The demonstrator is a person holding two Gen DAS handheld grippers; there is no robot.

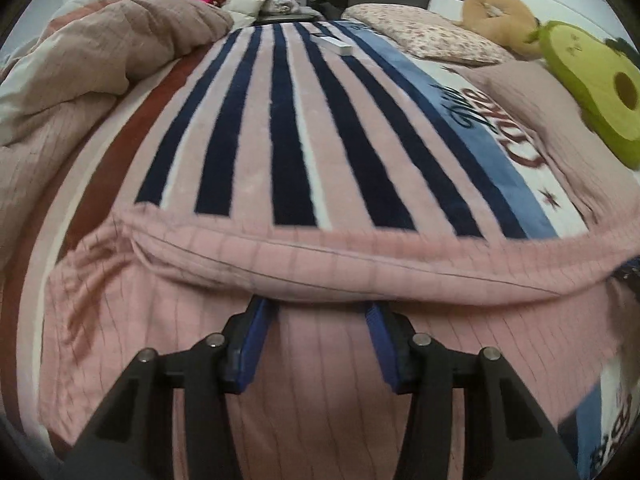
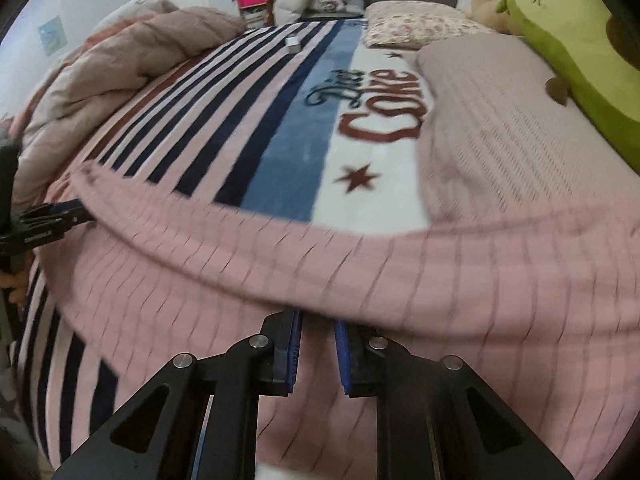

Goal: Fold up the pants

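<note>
The pink pants (image 1: 320,264) with thin dark lines lie across the near part of the bed, with a thick folded edge running left to right; they also fill the right wrist view (image 2: 360,264). My left gripper (image 1: 322,308) is open, its blue pads apart, tips just under the folded edge. My right gripper (image 2: 318,320) has its pads a narrow gap apart, tips tucked under the fold; whether cloth is pinched is hidden. The left gripper also shows in the right wrist view (image 2: 56,216) at the fold's left end.
A striped "Diet Coke" blanket (image 1: 288,128) covers the bed. A rumpled beige duvet (image 1: 92,64) lies at left. A floral pillow (image 1: 432,36), a tan plush (image 1: 496,12) and a green avocado plush (image 1: 592,80) lie at right. A small white box (image 1: 332,44) rests far back.
</note>
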